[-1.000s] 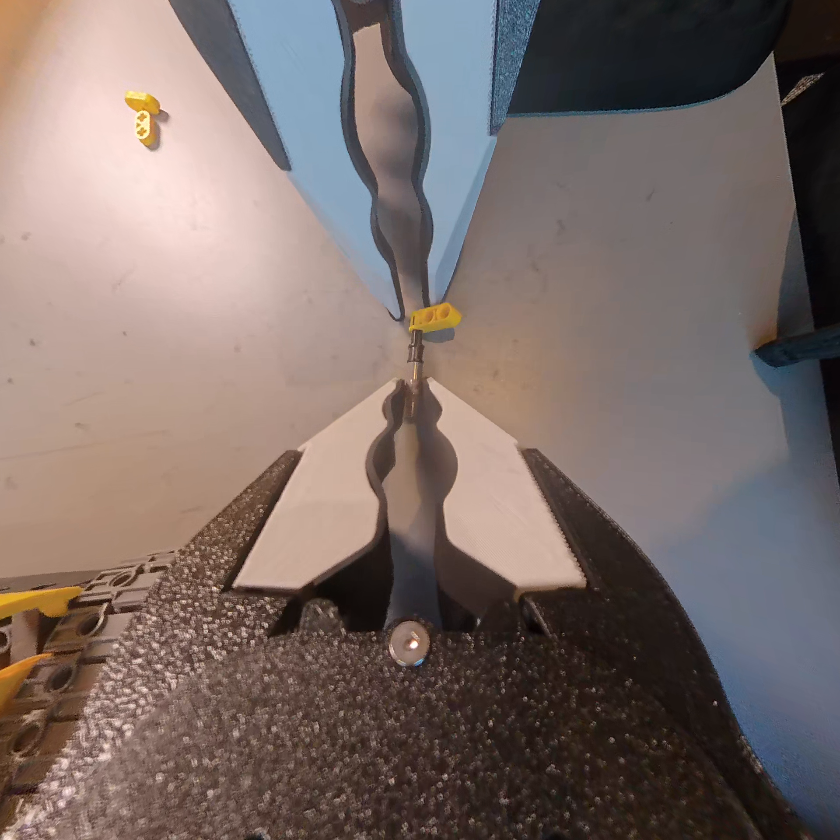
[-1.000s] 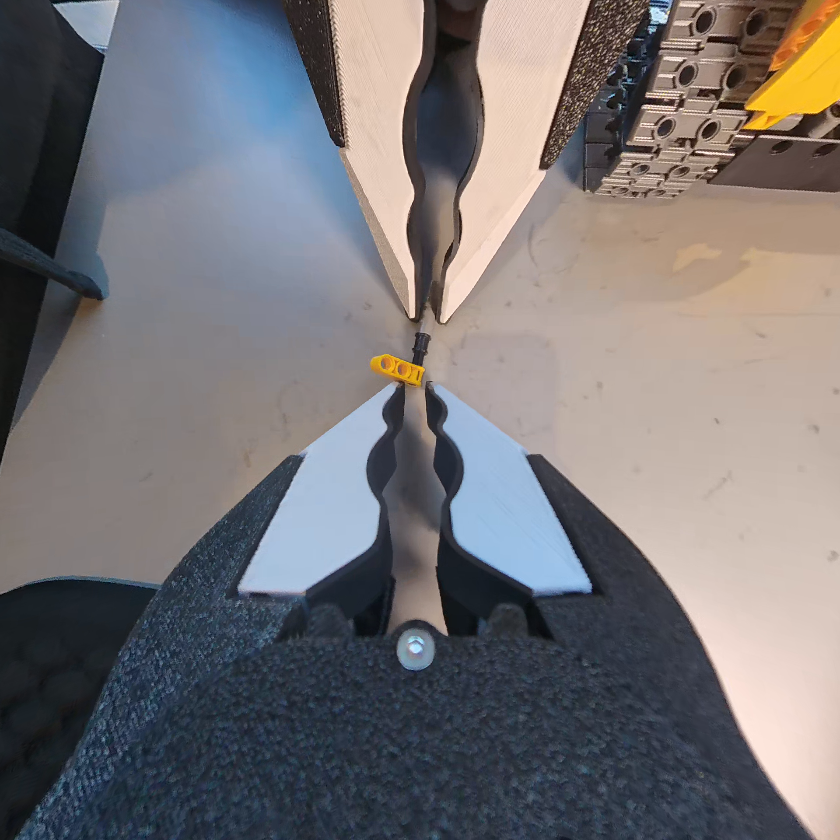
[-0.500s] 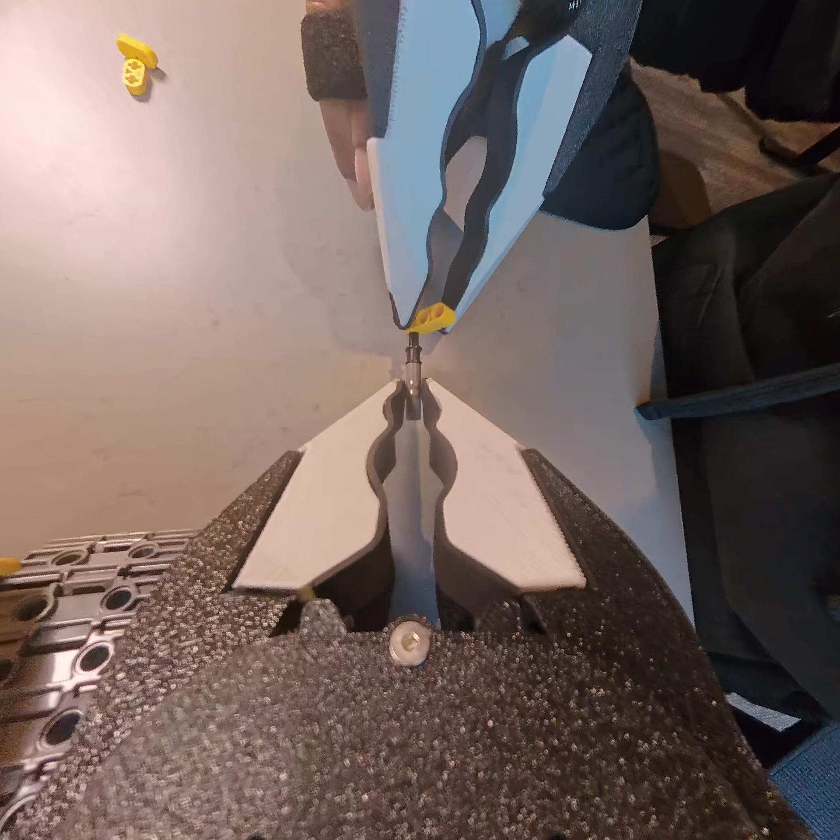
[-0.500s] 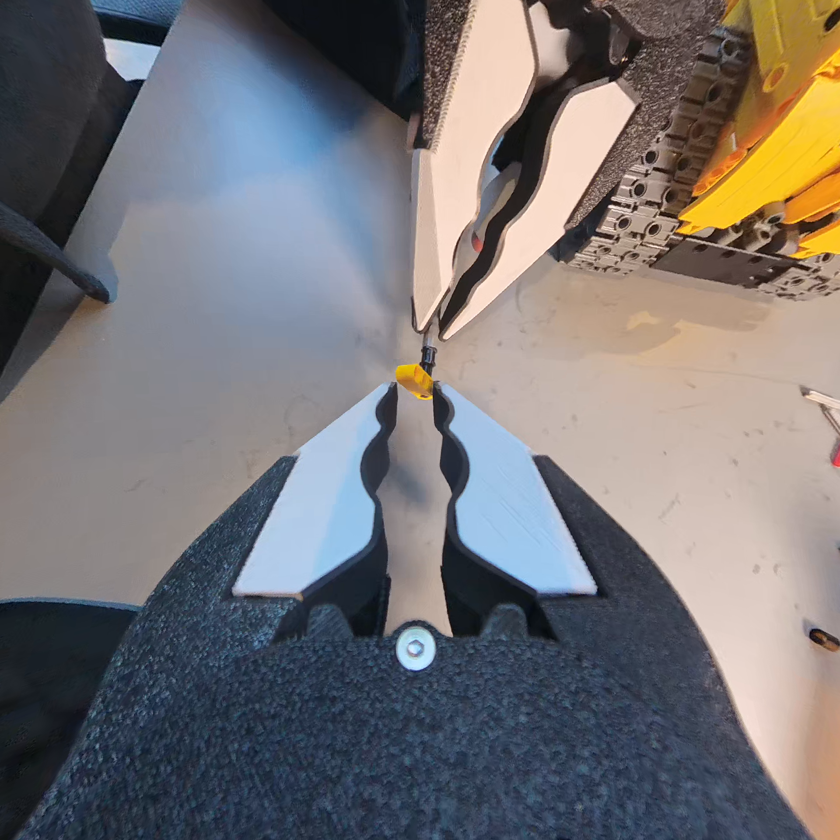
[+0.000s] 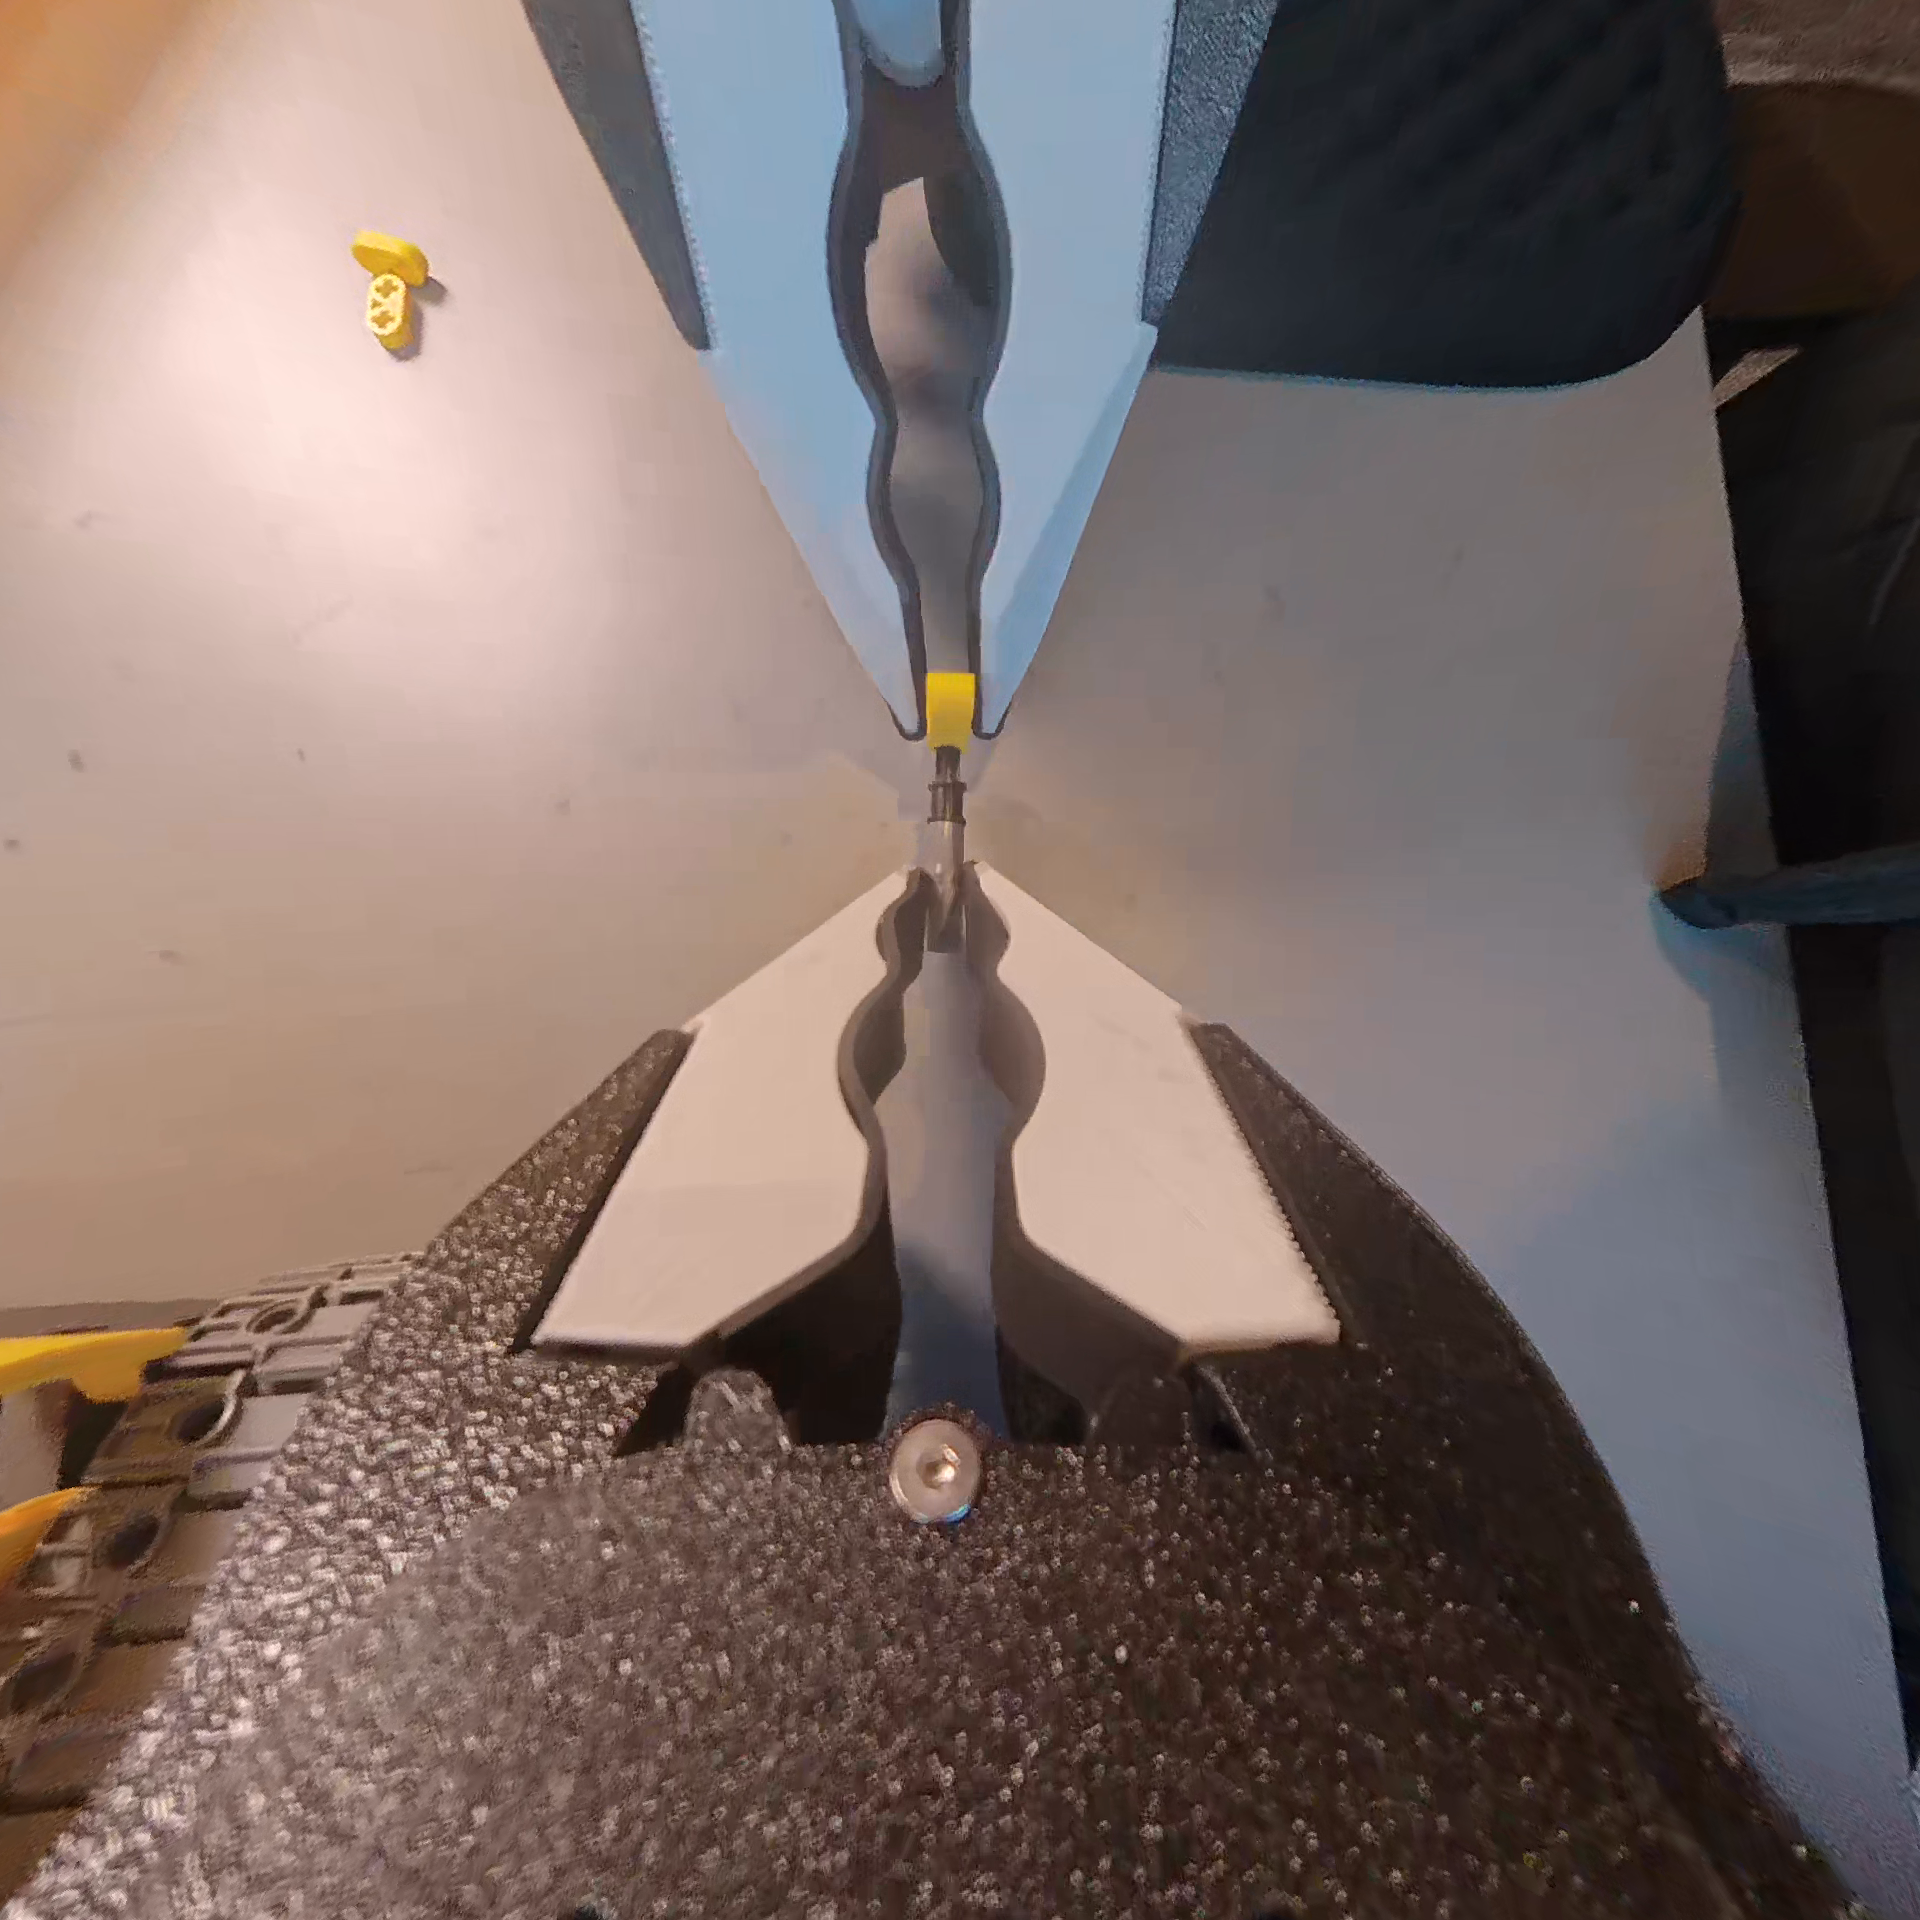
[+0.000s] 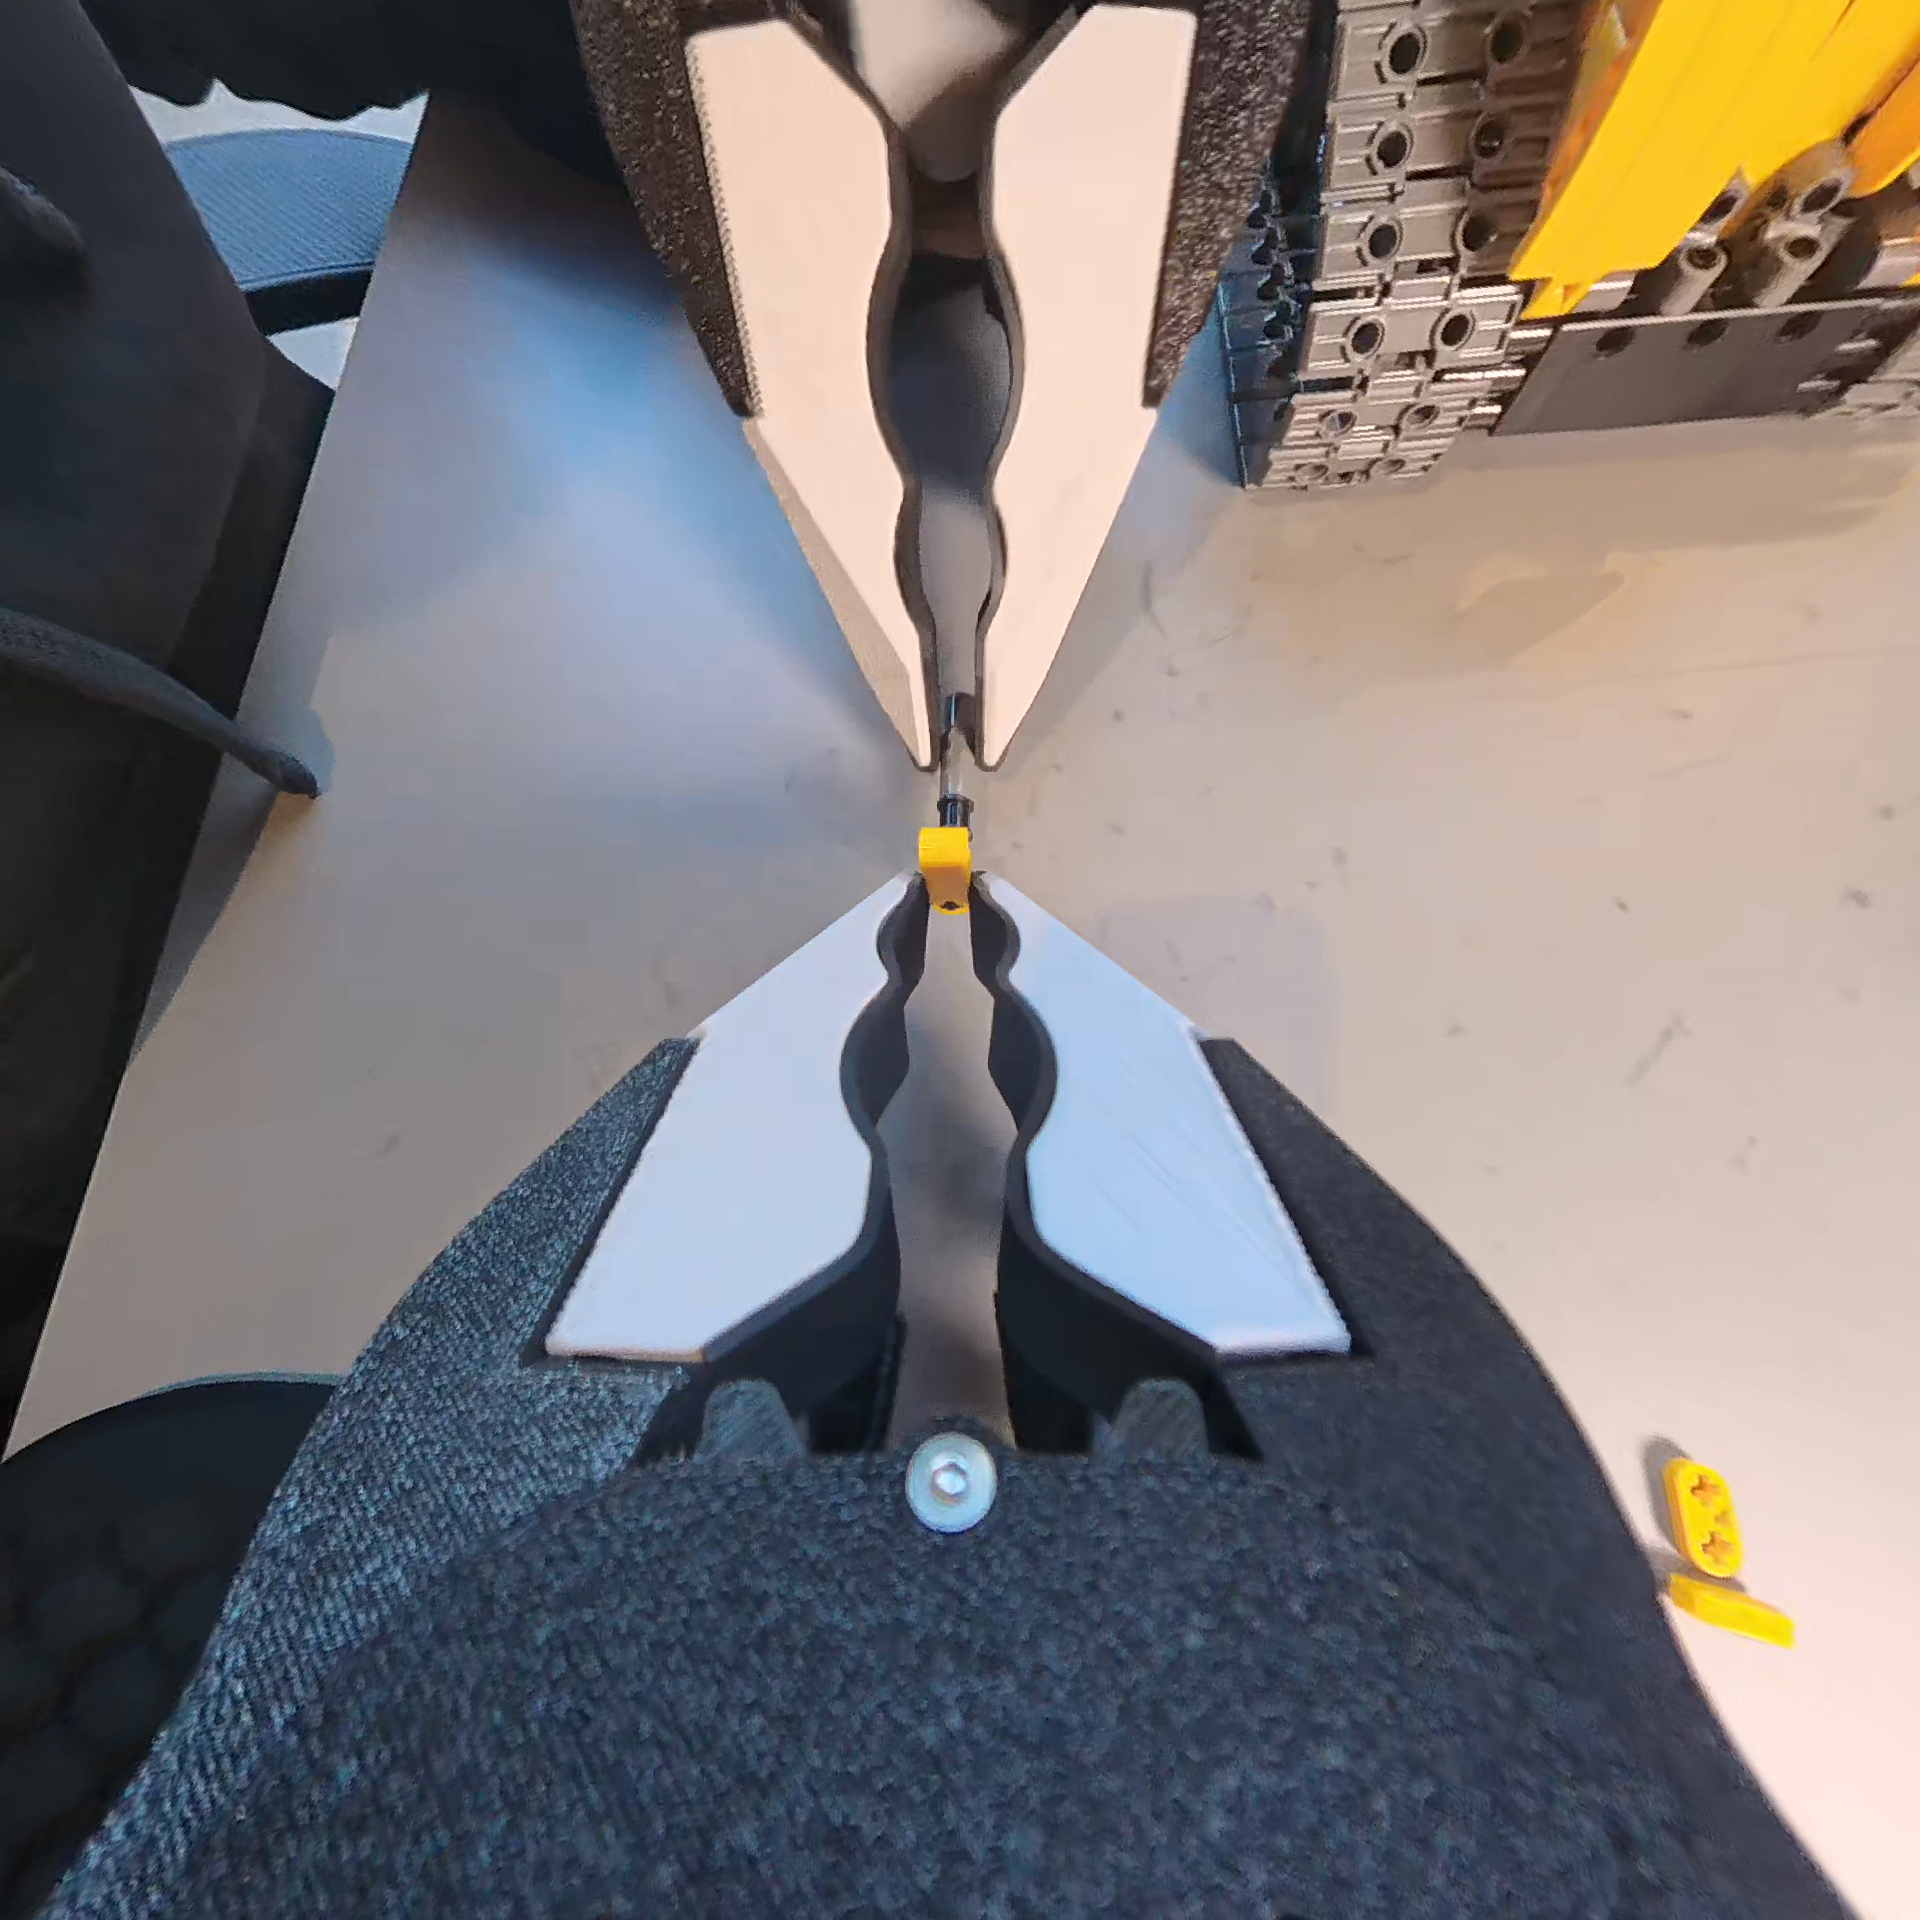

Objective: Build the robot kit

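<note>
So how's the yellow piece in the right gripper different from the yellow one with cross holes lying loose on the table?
The yellow piece is pinched between the right gripper fingertips, above the table; the loose yellow piece lies on the table, untouched. The held one has a dark pin entering its end, gripped by the left gripper; the loose one has none. Both are small, yellow, with holes.

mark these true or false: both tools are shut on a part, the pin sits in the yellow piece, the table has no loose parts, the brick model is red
1. The left tool is shut on the pin, the right tool on the yellow piece. True.
2. The pin's end sits in the yellow piece. True.
3. The table has no loose parts. False: two loose yellow parts lie on it.
4. The brick model is red. False: it is grey and yellow.
</note>
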Available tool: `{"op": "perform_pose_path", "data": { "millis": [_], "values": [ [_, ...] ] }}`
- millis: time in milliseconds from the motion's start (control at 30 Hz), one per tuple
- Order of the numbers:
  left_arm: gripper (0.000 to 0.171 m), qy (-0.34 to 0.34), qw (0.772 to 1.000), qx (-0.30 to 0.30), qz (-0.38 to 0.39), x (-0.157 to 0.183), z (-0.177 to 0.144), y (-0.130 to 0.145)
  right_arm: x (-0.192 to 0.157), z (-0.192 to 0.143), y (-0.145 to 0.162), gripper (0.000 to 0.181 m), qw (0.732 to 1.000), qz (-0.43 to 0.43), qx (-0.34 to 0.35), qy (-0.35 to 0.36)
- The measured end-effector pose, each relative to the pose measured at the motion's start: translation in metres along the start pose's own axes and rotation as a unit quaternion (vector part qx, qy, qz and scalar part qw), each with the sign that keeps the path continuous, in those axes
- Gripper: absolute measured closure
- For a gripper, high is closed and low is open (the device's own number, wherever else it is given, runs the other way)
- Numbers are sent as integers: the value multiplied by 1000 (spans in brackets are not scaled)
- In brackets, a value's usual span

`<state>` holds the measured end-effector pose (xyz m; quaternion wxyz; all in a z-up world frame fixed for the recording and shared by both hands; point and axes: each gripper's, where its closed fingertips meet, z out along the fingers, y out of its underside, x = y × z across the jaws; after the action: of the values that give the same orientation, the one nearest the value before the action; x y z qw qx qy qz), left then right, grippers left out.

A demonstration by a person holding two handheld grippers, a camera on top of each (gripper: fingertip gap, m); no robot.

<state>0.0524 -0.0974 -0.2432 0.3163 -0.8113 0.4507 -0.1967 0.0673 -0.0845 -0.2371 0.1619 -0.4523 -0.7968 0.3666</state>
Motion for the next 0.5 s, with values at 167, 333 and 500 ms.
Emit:
{"op": "perform_pose_path", "data": {
  "millis": [167, 333, 500],
  "values": [
    [166, -10, 1000, -22, 18, 1, 6, 5, 0, 4, 7, 173, 999, 7, -32, -1],
    [165, -6, 1000, -19, 10, 1, 6, 5, 3, 4, 10, 171, 999, 10, -47, 9],
    [166, 3, 1000, -17, -3, 2, 6, 5, 1, 6, 11, 174, 998, -3, -56, 8]
  ]
}}
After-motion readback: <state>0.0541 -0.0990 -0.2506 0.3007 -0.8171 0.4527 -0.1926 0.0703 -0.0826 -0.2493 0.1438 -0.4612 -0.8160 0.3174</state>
